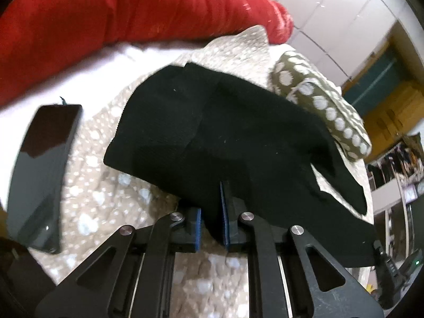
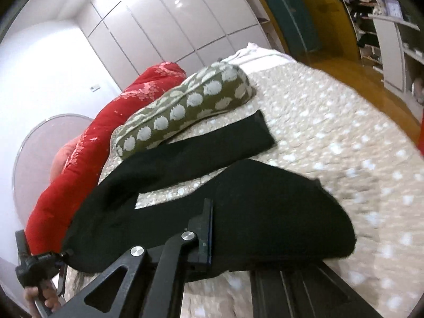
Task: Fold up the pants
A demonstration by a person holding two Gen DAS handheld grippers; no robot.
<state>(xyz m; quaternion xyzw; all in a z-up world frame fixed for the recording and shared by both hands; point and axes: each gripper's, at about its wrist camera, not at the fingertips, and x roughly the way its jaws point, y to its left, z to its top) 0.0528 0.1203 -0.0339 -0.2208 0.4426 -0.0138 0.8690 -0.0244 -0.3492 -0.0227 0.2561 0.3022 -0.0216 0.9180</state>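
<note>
Meanwhile, on the bed (image 2: 344,122): one pair of black pants (image 2: 278,206) lies across the spotted beige quilt.
Long axis: in the right wrist view, one leg runs away from the camera toward the upper right, its hem beside the pillow.
Left tool (image 1: 211,221): closed on a fold of the pants, blue pads pressing the cloth from both sides.
Right tool (image 2: 212,228): one finger visible against the pants, the other hidden under the cloth; grip cannot be told.
Count: one olive dotted pillow (image 2: 185,108), one red cushion (image 1: 119,18), one dark phone (image 1: 42,169) on the quilt.
</note>
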